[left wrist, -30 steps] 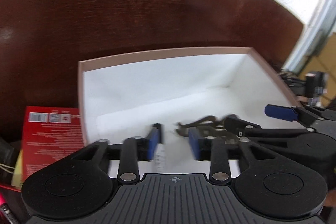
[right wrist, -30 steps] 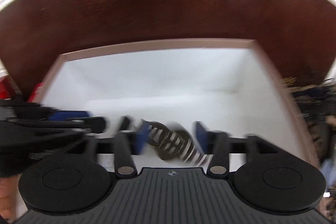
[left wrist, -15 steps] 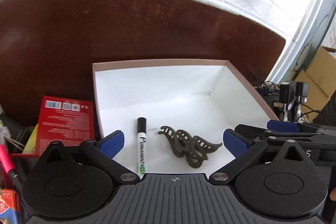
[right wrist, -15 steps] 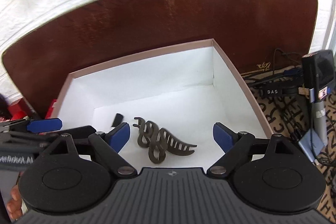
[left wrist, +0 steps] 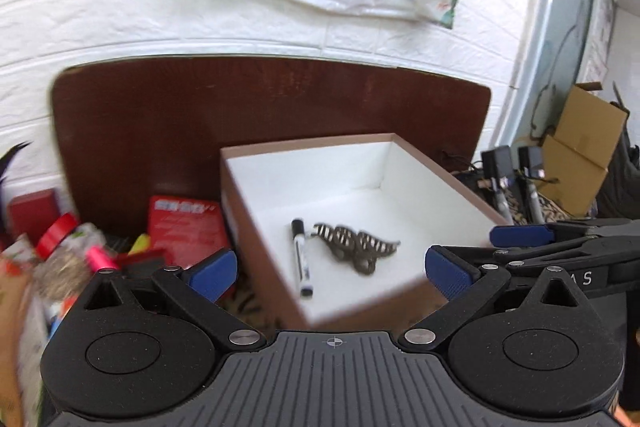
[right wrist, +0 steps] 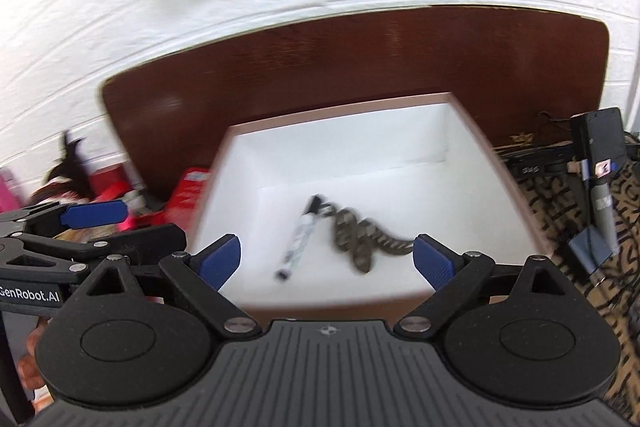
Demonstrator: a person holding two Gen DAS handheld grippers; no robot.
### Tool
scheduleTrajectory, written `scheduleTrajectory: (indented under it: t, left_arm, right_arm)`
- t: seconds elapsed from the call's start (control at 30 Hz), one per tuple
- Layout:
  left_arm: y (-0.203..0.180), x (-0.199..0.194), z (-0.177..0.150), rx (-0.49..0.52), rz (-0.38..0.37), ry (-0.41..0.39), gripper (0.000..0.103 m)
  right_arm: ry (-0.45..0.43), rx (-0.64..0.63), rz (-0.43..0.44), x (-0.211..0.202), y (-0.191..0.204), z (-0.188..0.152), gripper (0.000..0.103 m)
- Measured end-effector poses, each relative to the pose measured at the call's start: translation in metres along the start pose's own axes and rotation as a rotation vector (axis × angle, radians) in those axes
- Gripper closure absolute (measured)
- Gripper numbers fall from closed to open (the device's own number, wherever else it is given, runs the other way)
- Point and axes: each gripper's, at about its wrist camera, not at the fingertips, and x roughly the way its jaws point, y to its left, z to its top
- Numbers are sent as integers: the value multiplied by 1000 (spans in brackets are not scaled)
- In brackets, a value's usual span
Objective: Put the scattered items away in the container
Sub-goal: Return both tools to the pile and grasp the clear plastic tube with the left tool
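Left gripper (left wrist: 330, 273), blue-padded black fingers spread wide and empty, held above the near edge of the white-lined, brown-rimmed cardboard box (left wrist: 436, 171). Right gripper (right wrist: 328, 257), likewise spread and empty, held over the same box; both cross into each other's view, the left one's side showing "GenRobot.AI", the right one's only the letters "AS". On the box floor lie the white marker pen with black cap (left wrist: 301, 259) and, just beside it, the dark brown curved plastic hair claw (left wrist: 356, 247); the pen's print is too blurred to read. The box stands on a dark brown wooden desk (left wrist: 180, 115). Left of it, a red printed packet (left wrist: 184, 227), text illegible, among motion-blurred clutter
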Motion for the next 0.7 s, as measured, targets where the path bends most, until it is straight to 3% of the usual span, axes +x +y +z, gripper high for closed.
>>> scheduleTrajectory:
  t: [0.2,0.3,0.47,0.6,0.7]
  left_arm:
    - [16,-66,-79,-2,78,7,0]
    - [24,-91,-122,-24,129,14,0]
    - [39,-114,-186,-57,177,115,0]
    - [55,-119,-214,-101,201,185,0]
    - [64,-121,-220,-136,194,184,3]
  right_arm:
    - [-28,-31,103,-33,41,-67,4]
    - [-18,-59,110,-39,64,-108,3]
    - [39,-124,94,-34,101,-173,3]
    - [81,-158,104,-29,124,-205,4]
    - [81,-183,102,-28,133,-212,8]
